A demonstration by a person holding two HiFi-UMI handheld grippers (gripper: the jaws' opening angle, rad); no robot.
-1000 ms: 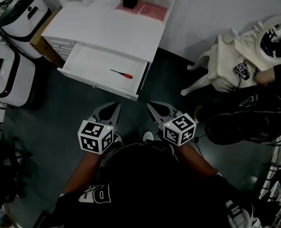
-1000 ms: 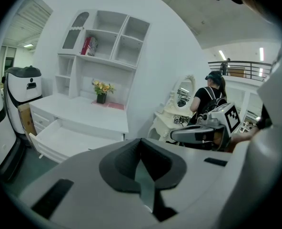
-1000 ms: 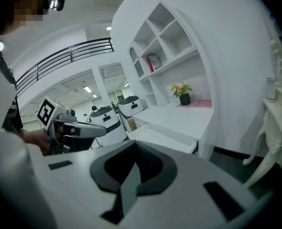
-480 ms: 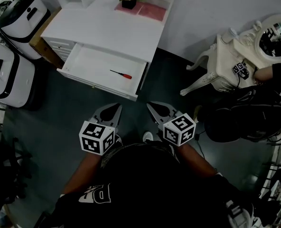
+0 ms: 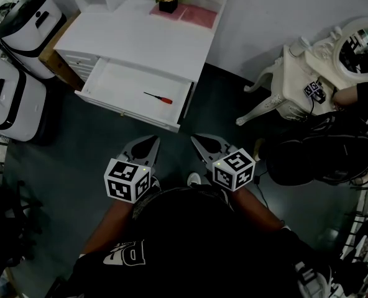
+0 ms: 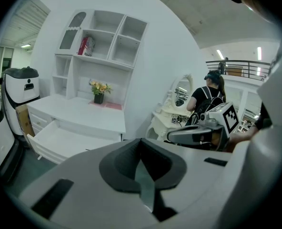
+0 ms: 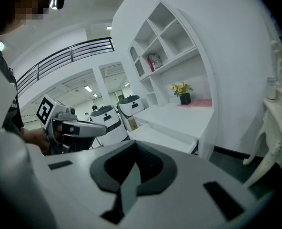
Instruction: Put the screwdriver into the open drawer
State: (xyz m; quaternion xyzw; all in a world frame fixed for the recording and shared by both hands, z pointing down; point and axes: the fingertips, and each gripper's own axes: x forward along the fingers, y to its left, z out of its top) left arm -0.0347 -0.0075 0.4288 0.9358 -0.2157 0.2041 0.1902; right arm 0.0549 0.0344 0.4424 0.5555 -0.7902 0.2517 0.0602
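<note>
Head view: the screwdriver (image 5: 159, 97) lies flat in the open drawer (image 5: 125, 112). It is ahead of the left hand-held gripper (image 5: 150, 139) and well apart from it. Its long side runs left to right, red handle on the right and tip pointing left. The right hand-held gripper (image 5: 197, 139) sits just beside the left one.

Left gripper view: its jaws are pressed together.

Right gripper view: its jaws are pressed together too.

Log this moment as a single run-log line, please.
screwdriver: lying in open drawer | left tongs: shut, empty | right tongs: shut, empty
</note>
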